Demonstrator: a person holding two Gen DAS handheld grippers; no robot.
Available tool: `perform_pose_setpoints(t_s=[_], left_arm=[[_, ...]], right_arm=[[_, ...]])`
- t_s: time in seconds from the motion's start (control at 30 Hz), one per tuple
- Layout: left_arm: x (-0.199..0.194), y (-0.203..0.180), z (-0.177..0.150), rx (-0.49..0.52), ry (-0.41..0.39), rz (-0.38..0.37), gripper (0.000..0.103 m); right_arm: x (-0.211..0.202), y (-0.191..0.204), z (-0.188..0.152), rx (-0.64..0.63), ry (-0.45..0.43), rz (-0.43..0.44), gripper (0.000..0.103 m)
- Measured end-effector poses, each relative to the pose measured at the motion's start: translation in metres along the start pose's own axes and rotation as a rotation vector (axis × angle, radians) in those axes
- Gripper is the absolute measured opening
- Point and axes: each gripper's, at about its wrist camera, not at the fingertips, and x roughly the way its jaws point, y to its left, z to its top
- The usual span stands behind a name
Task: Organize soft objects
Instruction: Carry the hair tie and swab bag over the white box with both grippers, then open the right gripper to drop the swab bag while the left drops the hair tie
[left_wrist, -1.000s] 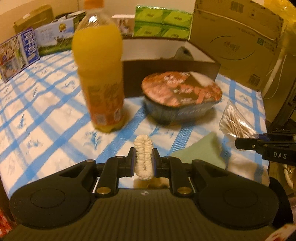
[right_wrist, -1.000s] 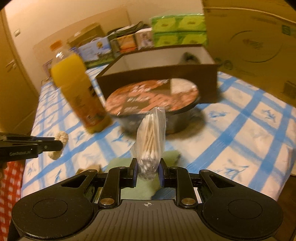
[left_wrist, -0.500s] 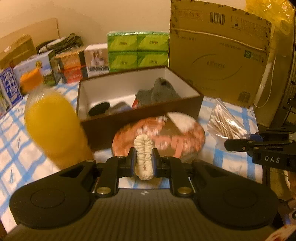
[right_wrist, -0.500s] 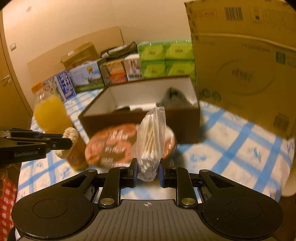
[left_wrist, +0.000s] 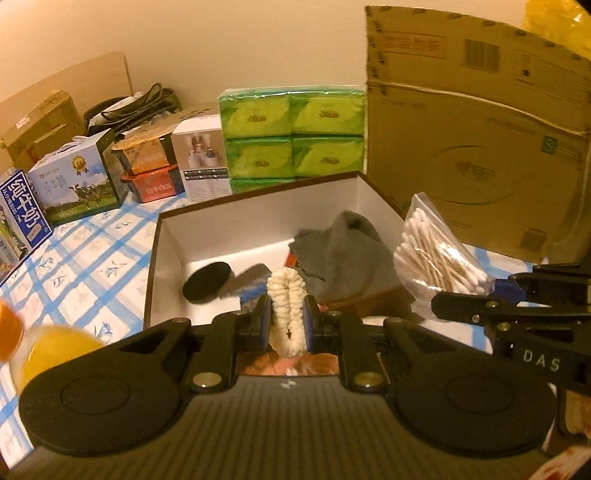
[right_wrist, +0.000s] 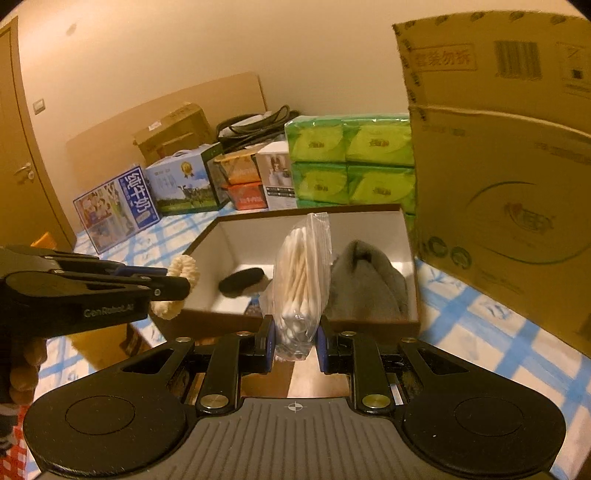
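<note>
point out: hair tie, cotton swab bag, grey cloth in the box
hair tie (left_wrist: 287, 314): left wrist view, middle of the loop between the fingers.
cotton swab bag (right_wrist: 300, 284): right wrist view, swab bundle inside the bag.
grey cloth (right_wrist: 365, 284): right wrist view, front fold, right side of the box.

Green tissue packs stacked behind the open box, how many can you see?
5: the green tissue packs sit two on top, two in the middle, one partly visible at bottom left behind the open box. More may be hidden.

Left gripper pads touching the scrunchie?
Touching. The left wrist view shows the left gripper pads pressed against both sides of the cream scrunchie.
</note>
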Motion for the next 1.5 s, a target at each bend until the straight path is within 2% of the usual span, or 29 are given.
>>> perform_pose_setpoints(t_s=[0.37,0.73,1.03,1.27,1.3,1.33,1.4,1.5], left_arm=[[0.063,0.011,0.035,-0.056,0.042,0.097,0.016],[0.115,0.026,0.054,-0.127,0.093,0.176,0.017],[0.141,0.039,0.067,-0.196,0.104,0.204,0.017],[0.158,0.045,0.070,-0.235,0.114,0.220,0.017],[0.160,0.047,0.070,-0.246,0.119,0.222,0.017],[0.161,0.048,0.070,-0.256,0.120,0.220,0.018],[0.162,0.050,0.069,-0.274,0.122,0.209,0.018],[0.163,0.051,0.067,-0.279,0.126,0.200,0.018]], right_arm=[[0.081,-0.022,0.033,0.028,0.101,0.078,0.022],[0.150,-0.042,0.059,0.078,0.146,0.111,0.023],[0.172,-0.047,0.074,0.089,0.152,0.110,0.023],[0.183,-0.051,0.079,0.076,0.125,0.067,0.023],[0.184,-0.053,0.080,0.076,0.117,0.062,0.029],[0.185,-0.054,0.081,0.086,0.113,0.048,0.045],[0.183,-0.060,0.081,0.124,0.091,0.036,0.058],[0.178,-0.066,0.082,0.138,0.079,0.032,0.058]])
